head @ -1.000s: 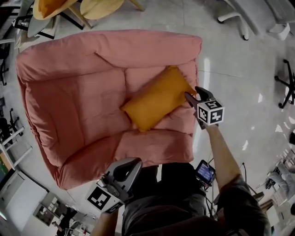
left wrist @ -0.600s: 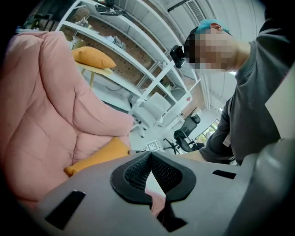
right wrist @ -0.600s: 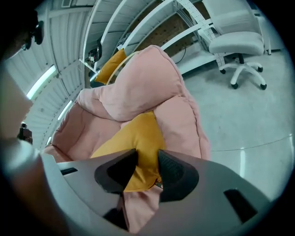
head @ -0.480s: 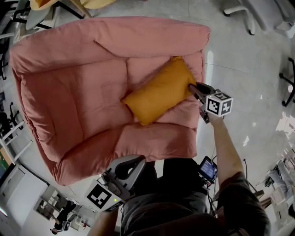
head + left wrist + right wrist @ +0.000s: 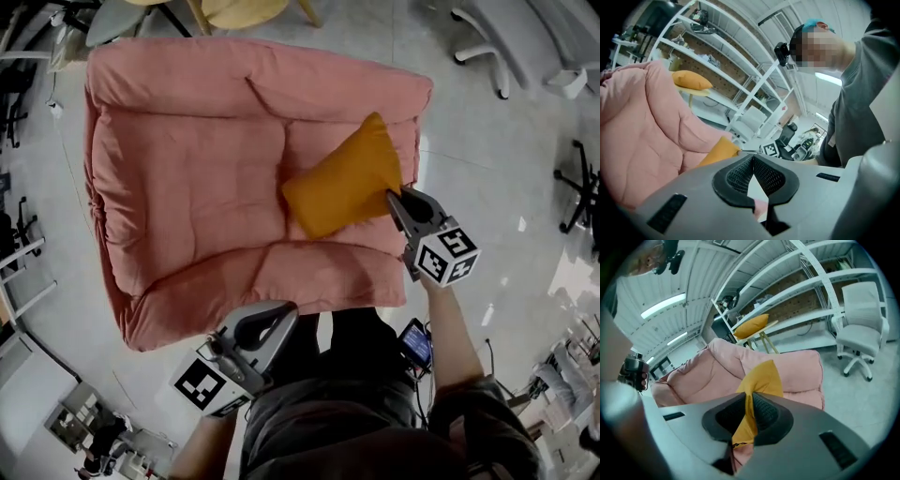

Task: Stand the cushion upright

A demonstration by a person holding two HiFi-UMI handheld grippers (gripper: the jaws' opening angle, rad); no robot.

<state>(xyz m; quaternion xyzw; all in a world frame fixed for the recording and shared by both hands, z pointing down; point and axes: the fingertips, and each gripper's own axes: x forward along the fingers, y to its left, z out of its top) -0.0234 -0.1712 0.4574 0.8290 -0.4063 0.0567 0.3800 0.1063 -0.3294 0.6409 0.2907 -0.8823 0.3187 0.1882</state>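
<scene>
An orange cushion [image 5: 342, 183] lies tilted on the right seat of a pink sofa [image 5: 187, 169], its far corner raised toward the armrest. My right gripper [image 5: 392, 195] is at the cushion's right edge; its jaws are closing, and the pads pinch the orange fabric [image 5: 761, 378] between them [image 5: 749, 401]. My left gripper [image 5: 284, 312] hovers in front of the sofa's front edge, apart from the cushion, shut with nothing in it [image 5: 752, 161]. In the left gripper view, the cushion's corner [image 5: 719, 150] shows just past the jaws, beside the sofa [image 5: 642, 122].
A white office chair [image 5: 860, 329] stands on the shiny floor right of the sofa, before white shelving [image 5: 811, 291]. A wooden stool with a yellow cushion [image 5: 752, 324] stands behind the sofa. Chair legs [image 5: 581, 187] show at the right edge.
My right gripper has shut on the cushion's right edge and risen with it, so the cushion has lifted off the seat and tilted up. The left gripper has risen a little.
</scene>
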